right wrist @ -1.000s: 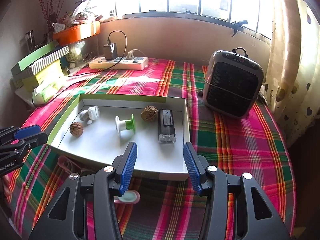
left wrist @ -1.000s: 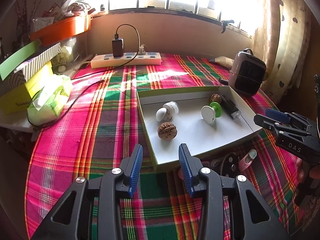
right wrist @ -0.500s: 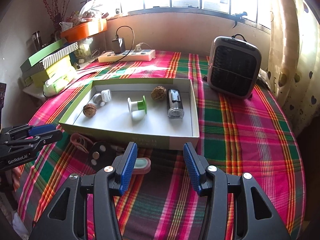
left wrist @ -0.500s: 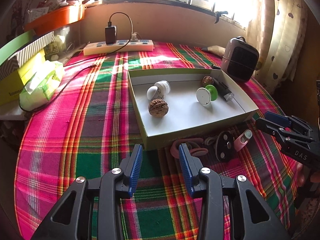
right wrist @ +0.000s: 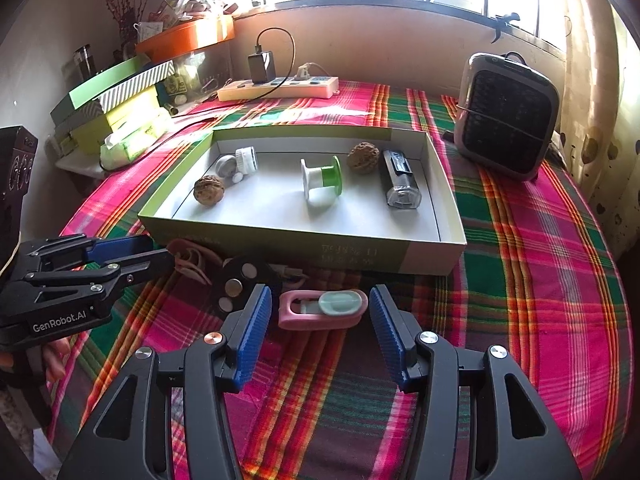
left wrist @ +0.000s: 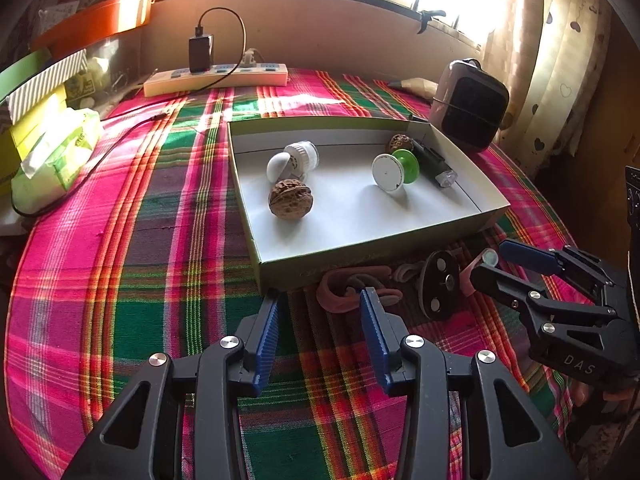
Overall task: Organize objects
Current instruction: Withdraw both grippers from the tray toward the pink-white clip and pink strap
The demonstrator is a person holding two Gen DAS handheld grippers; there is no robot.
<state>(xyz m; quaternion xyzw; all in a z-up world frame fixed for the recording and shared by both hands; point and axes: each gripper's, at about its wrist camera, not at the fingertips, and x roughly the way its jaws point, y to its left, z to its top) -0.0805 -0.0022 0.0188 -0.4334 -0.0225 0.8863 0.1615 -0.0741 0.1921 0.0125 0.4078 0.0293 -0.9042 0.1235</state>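
Observation:
A shallow white-lined green box point(left wrist: 360, 258) point(right wrist: 280, 244) holds two walnuts point(left wrist: 290, 200) point(right wrist: 363, 156), a white cap point(left wrist: 294, 158), a green-and-white spool point(right wrist: 322, 178) and a black flashlight point(right wrist: 400, 178). On the plaid cloth in front of it lie a pink strap point(left wrist: 352, 288), a black disc point(left wrist: 440, 284) point(right wrist: 236, 284) and a pink case with a mint oval point(right wrist: 324, 308). My left gripper point(left wrist: 320, 300) point(right wrist: 160, 250) is open and its jaws are opening, with the strap just beyond its tips. My right gripper point(right wrist: 320, 296) point(left wrist: 490, 260) is open and still opening, its pads either side of the pink case without touching it.
A grey fan heater point(right wrist: 508, 116) stands at the back right and a power strip with a charger point(left wrist: 216, 74) along the far wall. A tissue pack point(left wrist: 56, 156) and stacked boxes point(right wrist: 116, 100) line the left side. The round table's edge curves close on both sides.
Both grippers have drawn back from the box and sunk toward the cloth, so the strap, disc and pink case now show in front of them. The left jaws stand a little wider.

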